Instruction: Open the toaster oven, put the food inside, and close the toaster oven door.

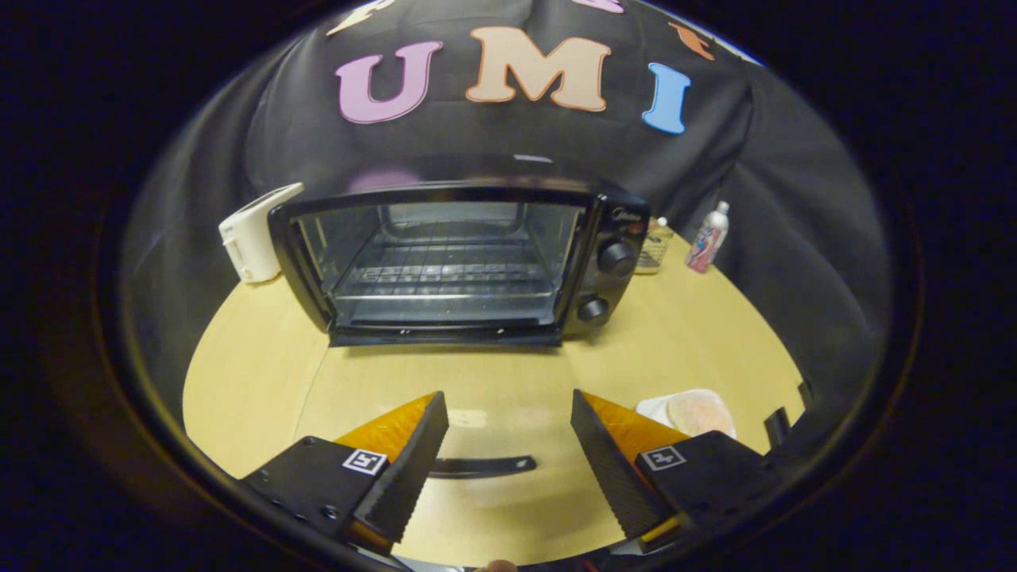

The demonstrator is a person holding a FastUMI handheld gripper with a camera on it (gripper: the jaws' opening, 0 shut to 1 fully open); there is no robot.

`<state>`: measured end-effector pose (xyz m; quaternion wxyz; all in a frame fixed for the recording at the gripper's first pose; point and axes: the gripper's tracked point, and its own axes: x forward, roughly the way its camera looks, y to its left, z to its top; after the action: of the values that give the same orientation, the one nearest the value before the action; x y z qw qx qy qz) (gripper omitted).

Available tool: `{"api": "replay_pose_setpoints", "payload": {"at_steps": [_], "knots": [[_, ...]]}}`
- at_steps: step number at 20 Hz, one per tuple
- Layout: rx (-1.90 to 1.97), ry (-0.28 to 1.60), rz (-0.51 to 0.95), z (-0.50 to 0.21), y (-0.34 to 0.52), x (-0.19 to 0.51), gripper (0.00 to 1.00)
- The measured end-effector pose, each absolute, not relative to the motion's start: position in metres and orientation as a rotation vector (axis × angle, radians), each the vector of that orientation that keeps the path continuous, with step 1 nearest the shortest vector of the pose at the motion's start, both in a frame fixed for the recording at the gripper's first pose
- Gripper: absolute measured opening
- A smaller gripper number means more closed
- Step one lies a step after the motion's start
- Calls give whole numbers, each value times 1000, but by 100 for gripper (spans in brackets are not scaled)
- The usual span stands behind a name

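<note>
Toaster oven [461, 262] stands at the far middle of the tabletop [262, 373], door swung down — rack and cavity exposed. Gripper [508, 445] hovers near, its fingers [413, 461] spread wide, holding nothing. Food [697, 413] lies on a white plate, just right of the right finger. Bottle [709, 237] stands far right.

Black toaster oven [461, 262], pale yellow table [262, 381], white toaster [253, 234], orange-and-black claw [508, 421] spread wide, pinkish food [699, 413]
</note>
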<state>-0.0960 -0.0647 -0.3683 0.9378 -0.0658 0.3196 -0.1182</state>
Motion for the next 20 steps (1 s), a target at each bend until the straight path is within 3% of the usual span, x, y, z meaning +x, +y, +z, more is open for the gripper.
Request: {"api": "replay_pose_setpoints", "payload": {"at_steps": [10,20], "knots": [[-128,781,-545,-384,-208,-119,100],[-136,940,-557,-443,-264,-144,100]]}}
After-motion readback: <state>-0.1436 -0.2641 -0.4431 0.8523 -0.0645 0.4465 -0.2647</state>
